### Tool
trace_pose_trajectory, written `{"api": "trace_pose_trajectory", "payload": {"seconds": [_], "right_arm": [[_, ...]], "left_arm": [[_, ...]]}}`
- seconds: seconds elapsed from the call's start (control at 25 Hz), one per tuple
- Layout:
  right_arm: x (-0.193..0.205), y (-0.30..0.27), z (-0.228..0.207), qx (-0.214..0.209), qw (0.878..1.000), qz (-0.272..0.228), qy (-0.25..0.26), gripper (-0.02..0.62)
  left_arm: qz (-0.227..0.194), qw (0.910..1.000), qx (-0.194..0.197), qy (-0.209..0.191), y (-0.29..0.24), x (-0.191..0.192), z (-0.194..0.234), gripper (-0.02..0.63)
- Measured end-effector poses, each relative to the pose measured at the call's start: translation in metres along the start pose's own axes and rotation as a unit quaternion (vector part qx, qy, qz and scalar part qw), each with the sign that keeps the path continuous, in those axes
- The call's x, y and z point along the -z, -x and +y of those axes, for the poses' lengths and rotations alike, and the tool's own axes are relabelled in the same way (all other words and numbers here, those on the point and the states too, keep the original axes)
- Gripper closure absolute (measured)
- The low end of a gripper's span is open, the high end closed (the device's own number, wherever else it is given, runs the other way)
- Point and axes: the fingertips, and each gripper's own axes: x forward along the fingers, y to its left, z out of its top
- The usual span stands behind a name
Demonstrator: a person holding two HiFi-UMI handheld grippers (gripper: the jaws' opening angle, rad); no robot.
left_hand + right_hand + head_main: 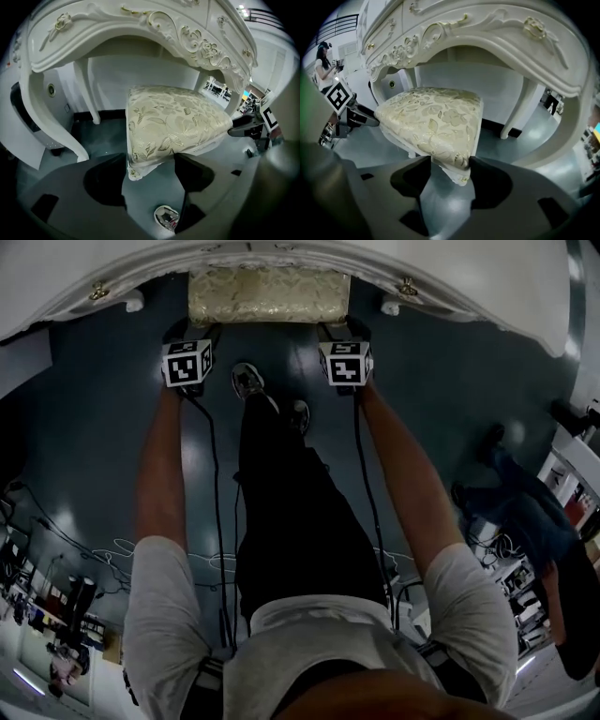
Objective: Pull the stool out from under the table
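Between the left gripper's [152,164] wide-spread jaws sits the stool's [268,294] near left corner, unpressed; the right gripper [450,161] pinches the near right corner. The stool lies ahead, half under the desk's [375,259] front edge, broadside, both grippers equally near.

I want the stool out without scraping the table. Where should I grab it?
Take the stool by its two front corners, left hand-held gripper on one, right hand-held gripper on the other, coming from the front. Only that edge pokes out from under the table, and the corners taper enough to fit between jaws.
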Motion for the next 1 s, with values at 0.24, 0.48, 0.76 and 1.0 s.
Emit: {"api": "trace_pose_trajectory", "payload": {"seconds": [0.24, 0.48, 0.76, 1.0], "right_arm": [[-0.002, -0.001, 0.000, 0.007, 1.000, 0.004, 0.005, 0.319], [-0.002, 0.005, -0.005, -0.008, 1.000, 0.002, -0.007, 0.325], [0.006, 0.009, 0.002, -0.017, 1.000, 0.009, -0.009, 0.334], [0.027, 0.024, 0.011, -0.021, 1.000, 0.014, -0.017, 0.336]], "left_arm": [[0.012, 0.9998, 0.013, 0.007, 0.002, 0.004, -0.003, 0.299], [0.018, 0.9998, 0.005, 0.004, 0.003, 0.002, -0.007, 0.313], [0.023, 0.9995, 0.000, 0.021, 0.014, 0.021, -0.008, 0.351], [0.028, 0.9994, -0.007, 0.019, 0.025, 0.034, -0.015, 0.353]]}}
